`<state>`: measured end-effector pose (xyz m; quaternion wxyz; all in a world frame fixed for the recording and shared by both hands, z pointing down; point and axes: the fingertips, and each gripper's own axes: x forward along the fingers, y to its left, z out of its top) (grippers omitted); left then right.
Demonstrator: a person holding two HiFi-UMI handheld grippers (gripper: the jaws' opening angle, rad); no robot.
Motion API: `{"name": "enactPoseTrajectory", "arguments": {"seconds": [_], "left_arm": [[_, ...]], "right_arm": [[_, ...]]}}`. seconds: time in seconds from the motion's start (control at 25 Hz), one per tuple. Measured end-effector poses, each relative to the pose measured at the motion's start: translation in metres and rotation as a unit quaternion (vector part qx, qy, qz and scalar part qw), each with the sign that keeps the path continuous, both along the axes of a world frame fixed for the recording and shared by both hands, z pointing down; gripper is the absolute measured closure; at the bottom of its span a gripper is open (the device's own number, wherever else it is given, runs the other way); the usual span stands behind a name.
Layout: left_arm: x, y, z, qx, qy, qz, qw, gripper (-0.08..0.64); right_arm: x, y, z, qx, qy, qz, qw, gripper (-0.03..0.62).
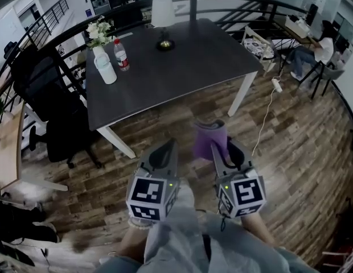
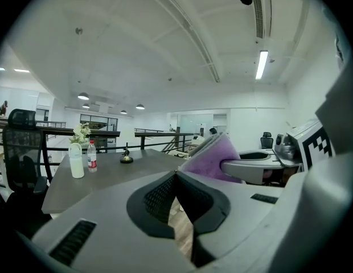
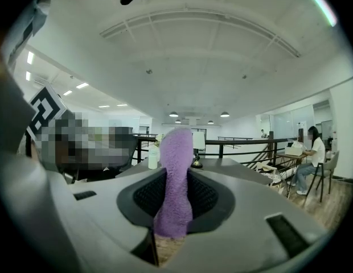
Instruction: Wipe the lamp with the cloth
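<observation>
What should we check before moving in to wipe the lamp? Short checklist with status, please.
1. Cloth clamped in right gripper: ok.
2. Left gripper free, jaws together on nothing: ok.
3. Lamp upright on table: ok.
4. Lamp within reach: not ok; both grippers are over the floor, short of the table's near edge, and the lamp stands at the far side.
5. Bottle and vase apart from the lamp: ok.
6. Lamp cord routing: cannot tell.
</observation>
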<state>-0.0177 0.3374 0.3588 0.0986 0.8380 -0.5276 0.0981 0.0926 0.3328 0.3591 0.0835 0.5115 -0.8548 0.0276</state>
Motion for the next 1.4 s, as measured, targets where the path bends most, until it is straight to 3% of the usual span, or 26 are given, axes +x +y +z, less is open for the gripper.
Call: {"name": "enactPoseTrajectory", "arguments": {"seconds": [0.76,1.4], "left_arm": [[-0.018,-0.195,-0.017,0.006,-0.004,-0.004,1.0000,0.551],[-0.042,-0.246,-0.003,0.009,-0.019,-0.028,0.9994,0.551]], "right_arm": [[-0.014,-0.192,-0.012,0.001,0.004,-0.003,1.000,0.499],[-0.029,-0.260,-0.005,-0.003,0.001,-0.011,1.000,0.499]]}}
